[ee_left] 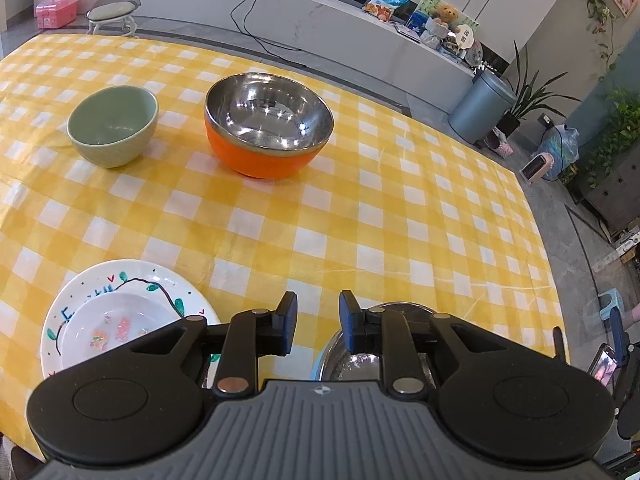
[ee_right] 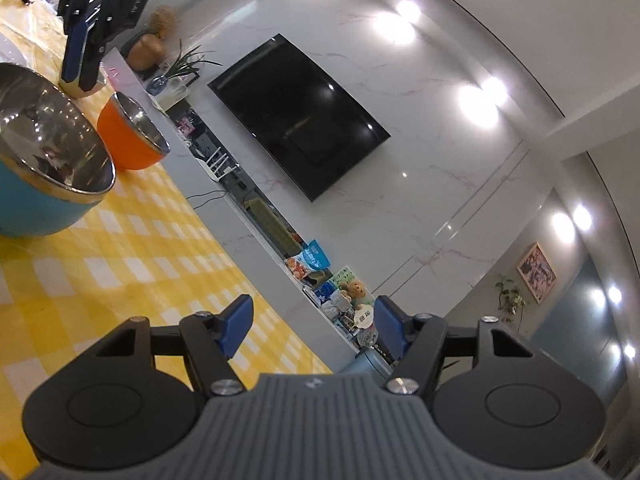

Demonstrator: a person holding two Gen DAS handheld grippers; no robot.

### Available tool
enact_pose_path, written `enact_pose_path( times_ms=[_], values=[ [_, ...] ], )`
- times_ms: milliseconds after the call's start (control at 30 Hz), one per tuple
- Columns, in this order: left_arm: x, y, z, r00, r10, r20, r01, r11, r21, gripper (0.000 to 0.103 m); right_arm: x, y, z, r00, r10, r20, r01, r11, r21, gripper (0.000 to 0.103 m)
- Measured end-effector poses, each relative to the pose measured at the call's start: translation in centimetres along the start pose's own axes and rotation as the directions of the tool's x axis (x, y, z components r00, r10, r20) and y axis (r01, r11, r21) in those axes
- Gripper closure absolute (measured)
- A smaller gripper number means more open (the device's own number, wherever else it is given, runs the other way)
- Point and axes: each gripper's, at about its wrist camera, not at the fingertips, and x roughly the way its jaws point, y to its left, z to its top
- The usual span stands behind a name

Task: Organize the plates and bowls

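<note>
In the left wrist view, a green ceramic bowl (ee_left: 113, 125) and an orange bowl with a steel inside (ee_left: 269, 123) stand at the far side of the yellow checked table (ee_left: 400, 208). A painted white plate (ee_left: 132, 280) with a smaller white dish (ee_left: 116, 328) on it lies near left. My left gripper (ee_left: 318, 326) is open and empty, above the gap between the plate and a steel-lined blue bowl (ee_left: 360, 360) under its right finger. In the right wrist view, my right gripper (ee_right: 312, 322) is open and empty over the table edge, with the blue bowl (ee_right: 48, 160) and orange bowl (ee_right: 134, 136) at left.
The left gripper (ee_right: 86, 40) shows at the top left of the right wrist view. Beyond the table are a long white counter (ee_left: 320, 20), a stool (ee_left: 114, 12), a grey bin (ee_left: 480, 106) and plants. A wall TV (ee_right: 298, 122) hangs behind.
</note>
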Motion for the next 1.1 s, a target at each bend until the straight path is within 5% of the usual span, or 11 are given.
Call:
enact_pose_path(
  times_ms=[433,1100],
  values=[
    [0.1,-0.4,0.0,1.000,0.006,-0.003,-0.006,1.000,0.008,0.078,-0.2,-0.2,0.2,0.989,-0.141,-0.034,0.137,0.986,-0.095,0.032],
    [0.1,-0.4,-0.1,1.000,0.019,-0.004,-0.019,1.000,0.001,0.078,-1.0,-0.2,0.7,0.998,-0.040,0.042,0.040,0.999,-0.009,0.032]
  ],
)
